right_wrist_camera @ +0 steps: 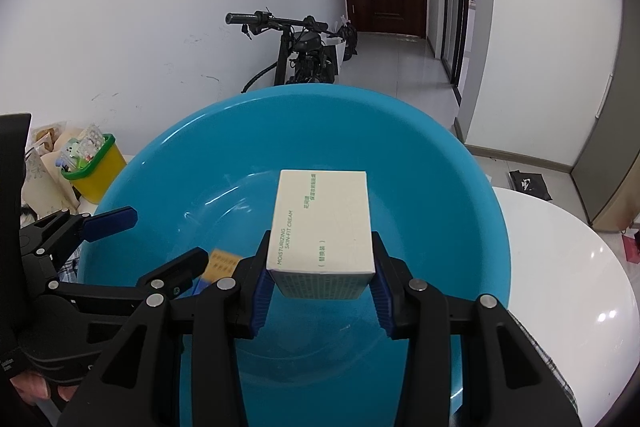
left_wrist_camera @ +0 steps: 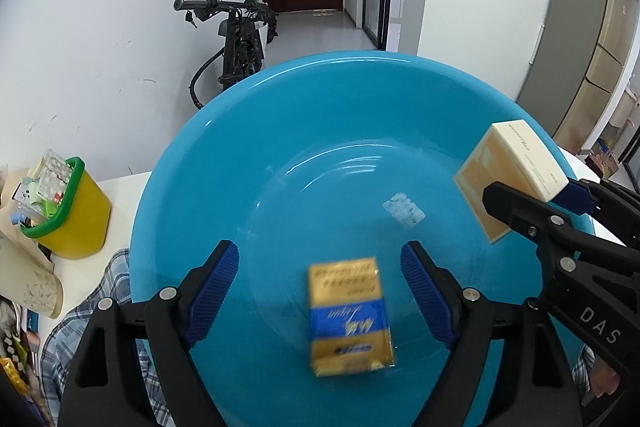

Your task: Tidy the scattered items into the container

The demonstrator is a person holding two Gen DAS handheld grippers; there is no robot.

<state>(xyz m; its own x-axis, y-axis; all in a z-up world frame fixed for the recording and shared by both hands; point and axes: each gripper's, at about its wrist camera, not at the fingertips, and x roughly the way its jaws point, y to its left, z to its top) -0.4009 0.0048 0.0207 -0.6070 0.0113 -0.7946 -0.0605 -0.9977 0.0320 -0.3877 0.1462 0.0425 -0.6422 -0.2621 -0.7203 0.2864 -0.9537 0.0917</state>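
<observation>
Blue basin (left_wrist_camera: 224, 163): one, round, glossy plastic, on a white table (right_wrist_camera: 568, 267); faded label patch on its floor.
Boxes: two.
Gold-and-blue pack (left_wrist_camera: 349, 315): one, small, flat, blurred, wrapped in shiny film; between the spread blue pads of the left gripper (left_wrist_camera: 320, 291), touched by neither; cannot tell whether resting on the basin floor or in the air above it.
Cream box (right_wrist_camera: 322, 227): one, carton printed "MOISTURIZING SKIN-FIT CREAM" in green; tan face and pale sides seen from the left wrist; held above the basin's right side, clear of its floor.
Left gripper: released, jaws wide apart, over the basin's near side.
Right gripper (right_wrist_camera: 320, 291): clenched on the cream box, one pad on each side of it.
Yellow bin (left_wrist_camera: 74, 215): one, green rim, stuffed with packets, on the table left of the basin.
Scooter (right_wrist_camera: 298, 55): one, black, against the far wall.
</observation>
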